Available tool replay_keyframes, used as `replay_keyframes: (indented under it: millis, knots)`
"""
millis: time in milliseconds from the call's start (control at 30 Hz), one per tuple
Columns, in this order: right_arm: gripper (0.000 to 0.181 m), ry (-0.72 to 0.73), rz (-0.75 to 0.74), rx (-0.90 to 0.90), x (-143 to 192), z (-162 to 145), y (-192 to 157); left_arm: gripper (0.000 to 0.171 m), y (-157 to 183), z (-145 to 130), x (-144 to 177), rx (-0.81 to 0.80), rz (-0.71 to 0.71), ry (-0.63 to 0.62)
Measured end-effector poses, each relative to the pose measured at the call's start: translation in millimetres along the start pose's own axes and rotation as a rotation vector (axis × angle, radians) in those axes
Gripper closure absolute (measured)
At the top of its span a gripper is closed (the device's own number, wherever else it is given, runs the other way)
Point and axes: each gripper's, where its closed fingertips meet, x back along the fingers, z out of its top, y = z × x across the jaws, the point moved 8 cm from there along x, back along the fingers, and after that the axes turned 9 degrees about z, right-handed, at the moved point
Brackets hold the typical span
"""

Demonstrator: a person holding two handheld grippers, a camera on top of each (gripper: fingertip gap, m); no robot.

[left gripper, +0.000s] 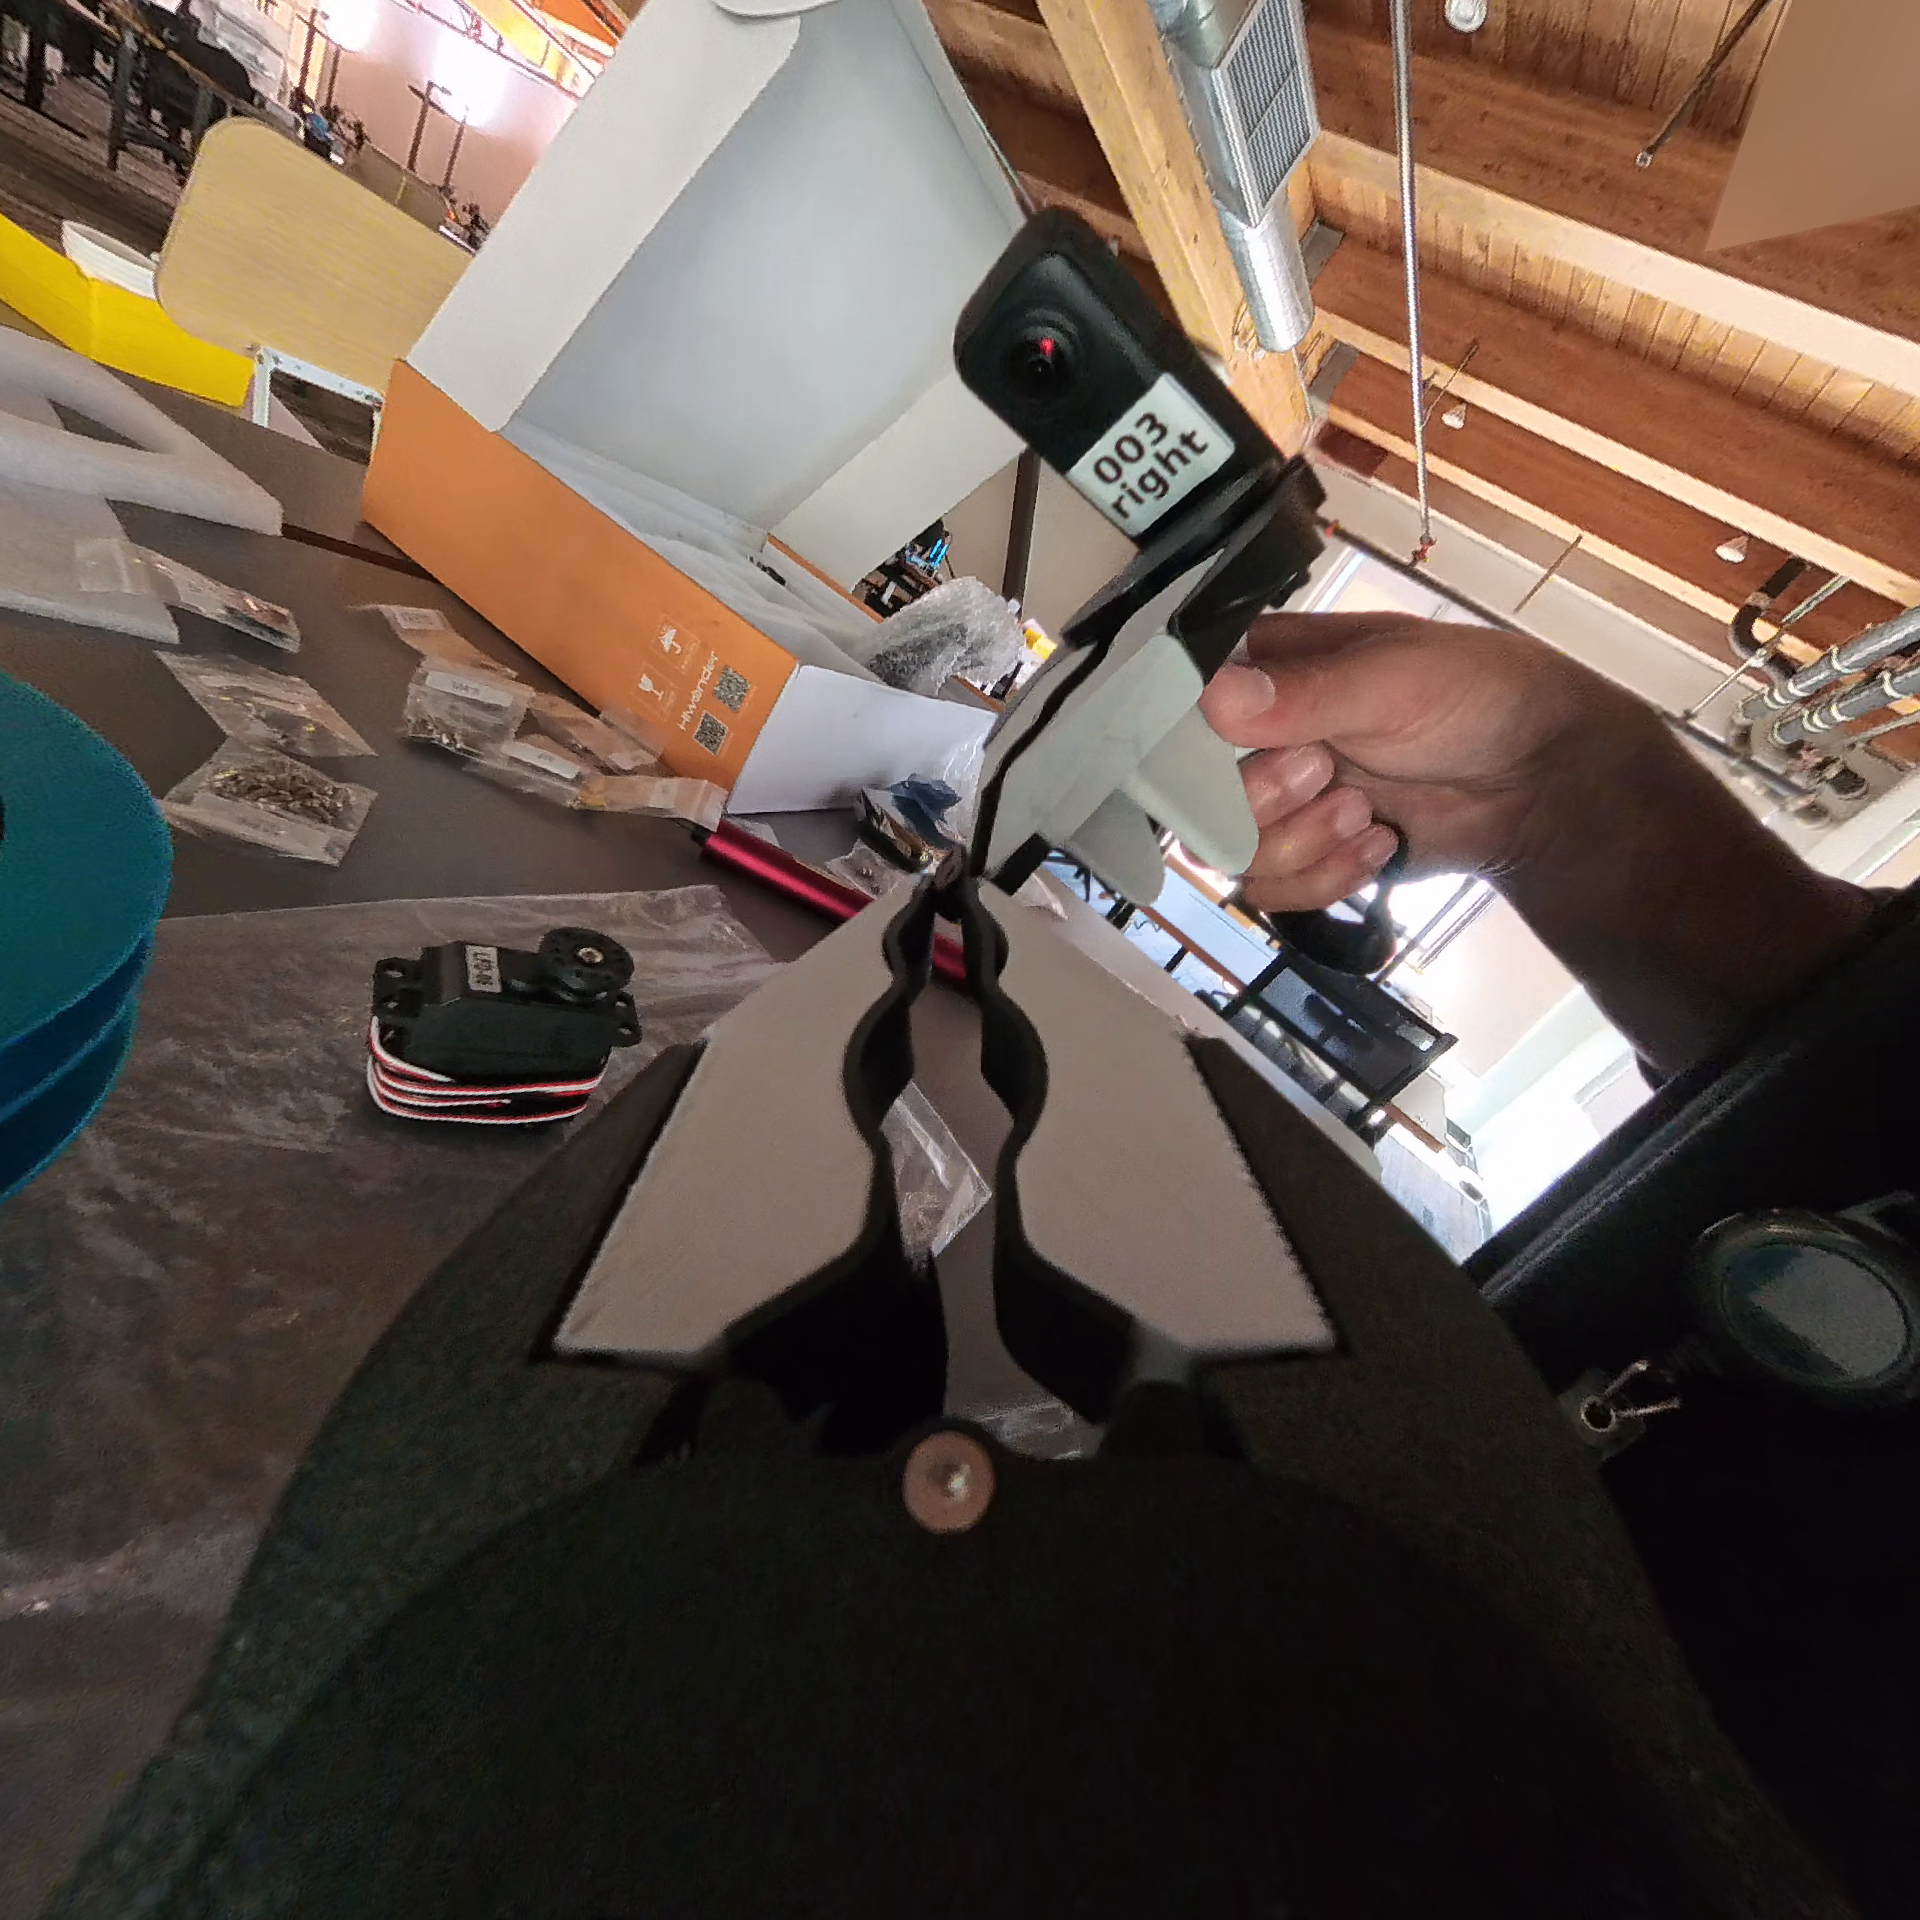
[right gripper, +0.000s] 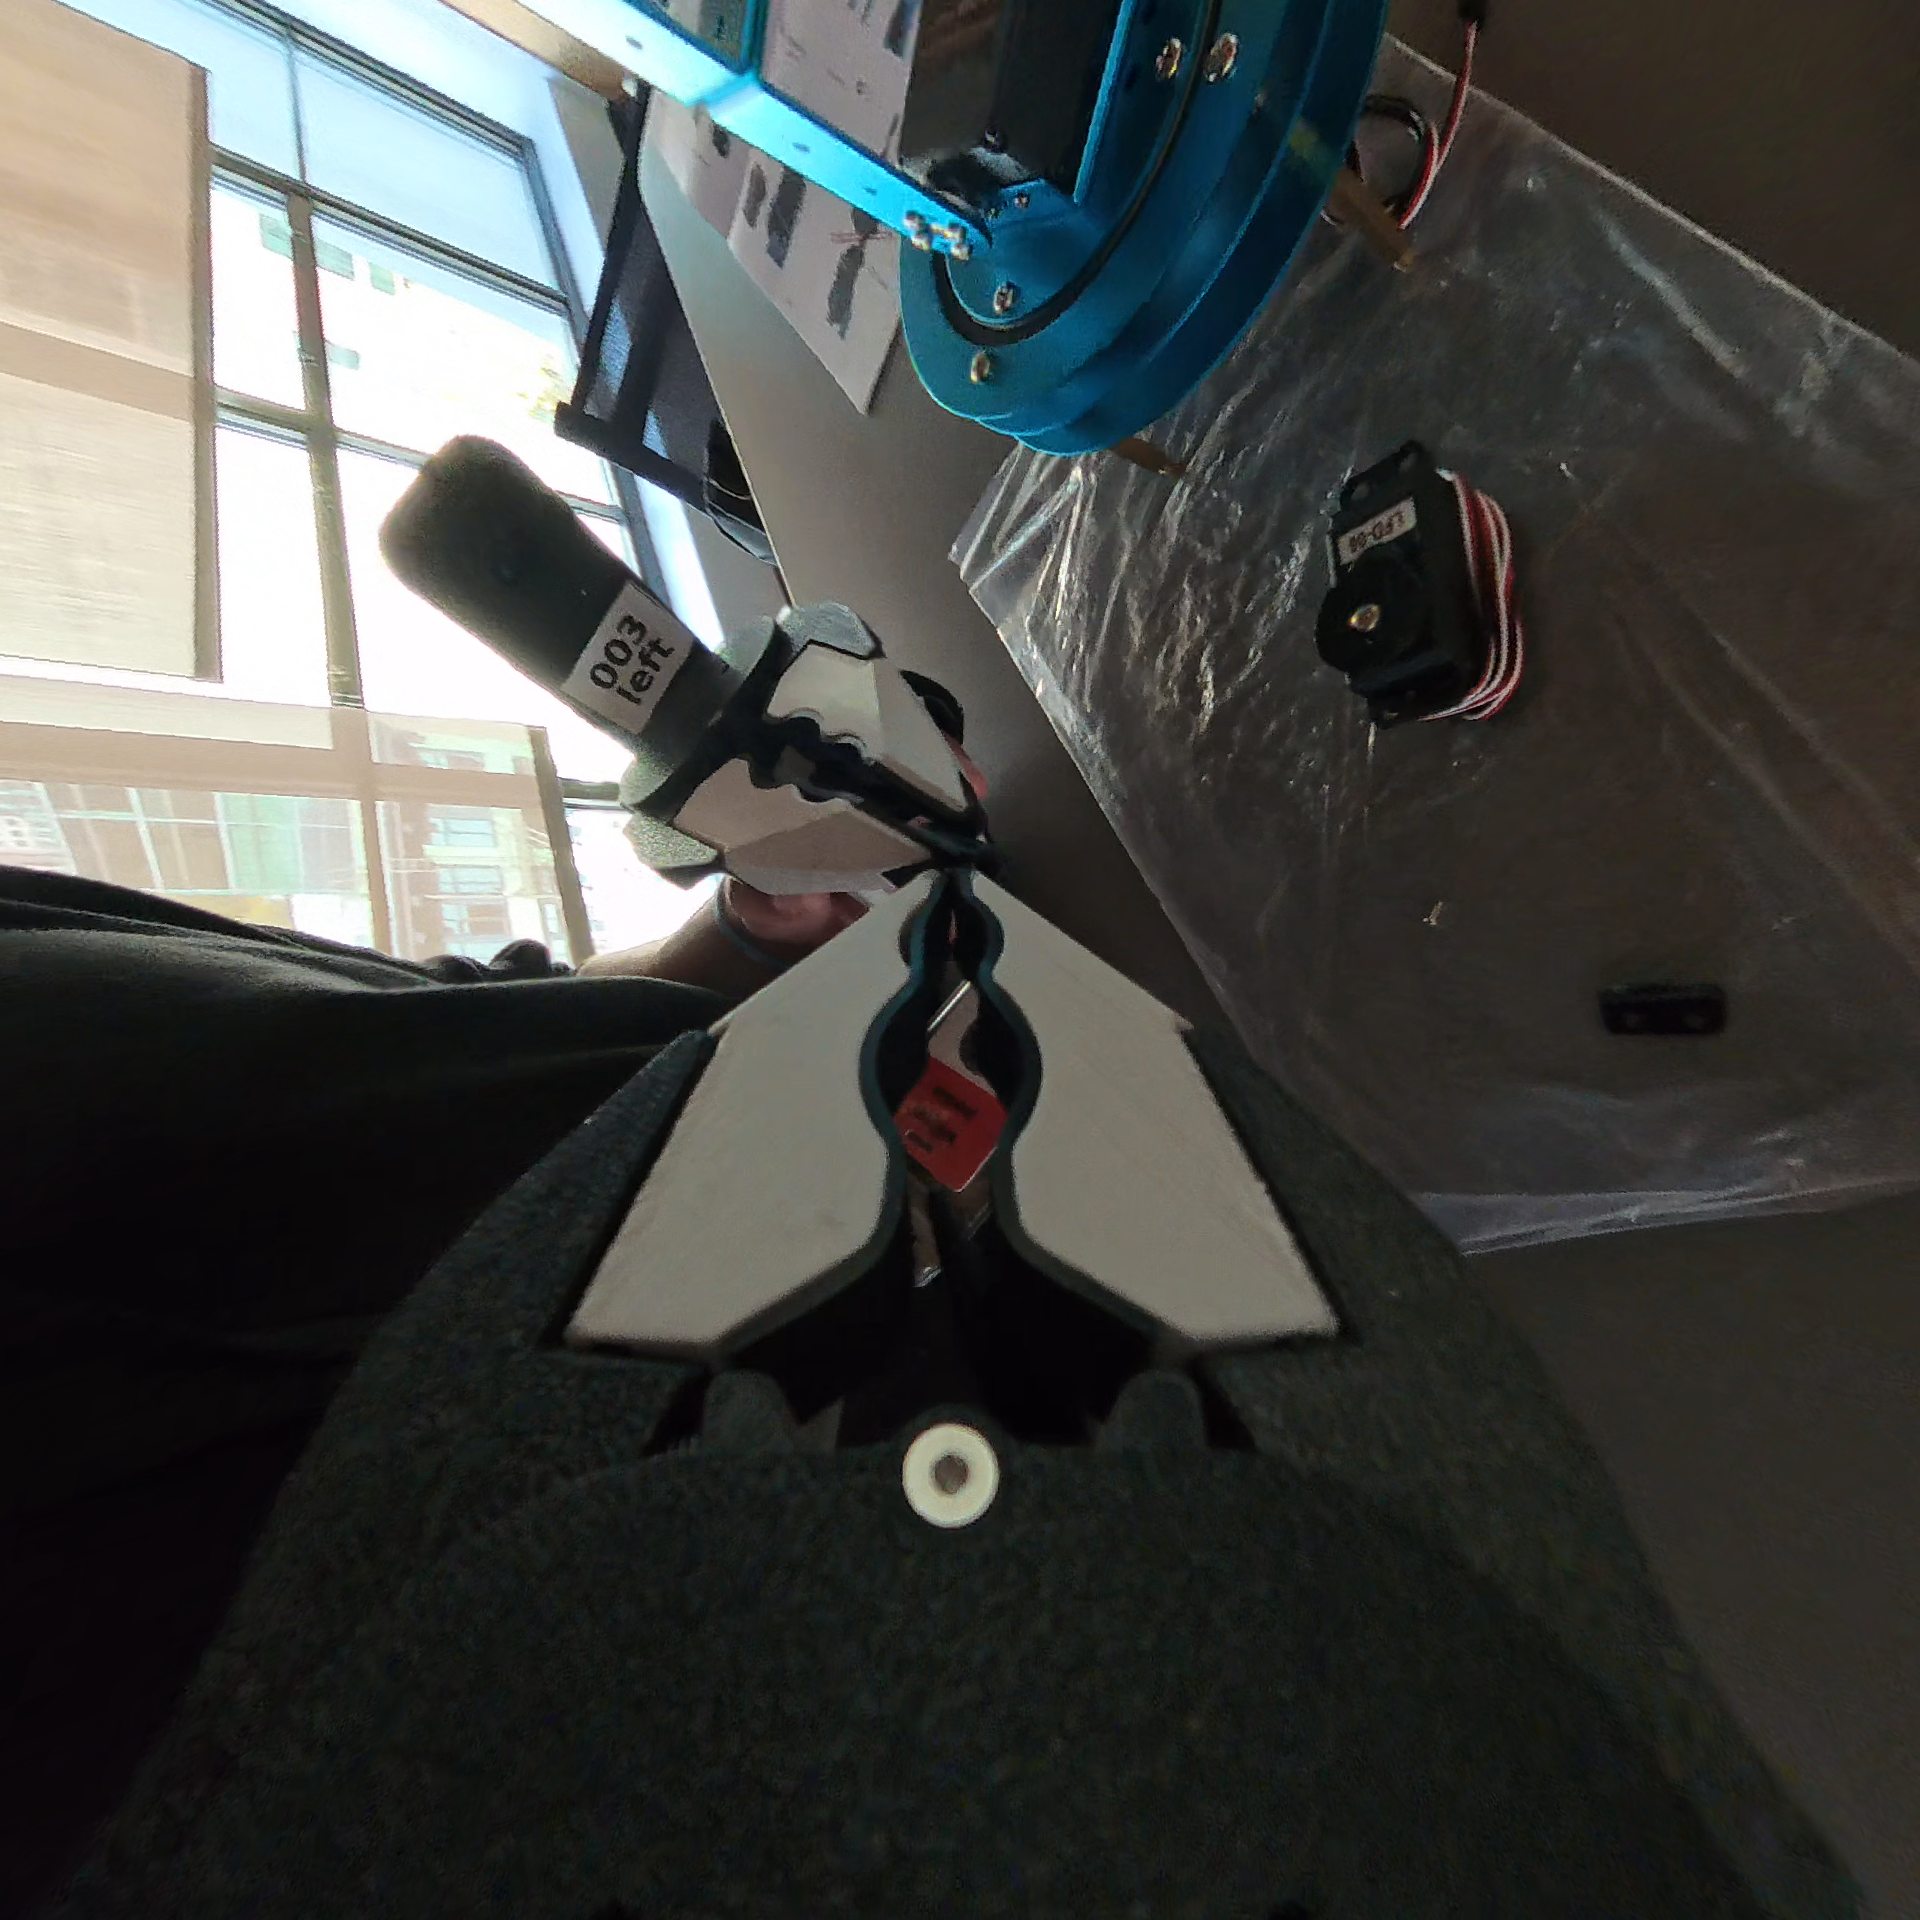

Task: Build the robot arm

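Observation:
My left gripper point(left gripper: 940, 888) and right gripper point(right gripper: 951, 894) meet tip to tip above a dark table point(left gripper: 468, 862). Both are shut on a small clear bag of screws point(left gripper: 932, 1174), which shows through the gap between the left fingers. In the right wrist view the bag shows a red label point(right gripper: 948, 1127) and metal parts. The right gripper point(left gripper: 964, 864) also shows in the left wrist view, held by a hand point(left gripper: 1382, 748). The left gripper point(right gripper: 961, 844) shows in the right wrist view.
A black servo point(left gripper: 499, 997) point(right gripper: 1423, 582) with coiled red-white wires lies on a clear plastic sheet point(right gripper: 1558, 831). A blue round base point(left gripper: 62, 935) point(right gripper: 1132, 239) stands beside it. An open orange-white box point(left gripper: 623, 520), screw bags point(left gripper: 270, 790), a red tool handle point(left gripper: 774, 860) and white foam point(left gripper: 104, 447) lie beyond.

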Motion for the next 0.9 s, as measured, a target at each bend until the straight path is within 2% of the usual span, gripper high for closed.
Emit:
replay_keyframes:
  millis: [433, 900]
  knots:
    - [0.181, -0.06, -0.116, -0.015, -11.4, 14.8, -14.5, 0.168, -10.0, 4.0, 9.3, 0.09, -0.031, 0.052]
    - [0.181, -0.096, -0.131, -0.039, -11.5, 19.0, -15.4, 0.168, -12.9, 4.6, 7.8, 0.107, -0.055, 0.047]
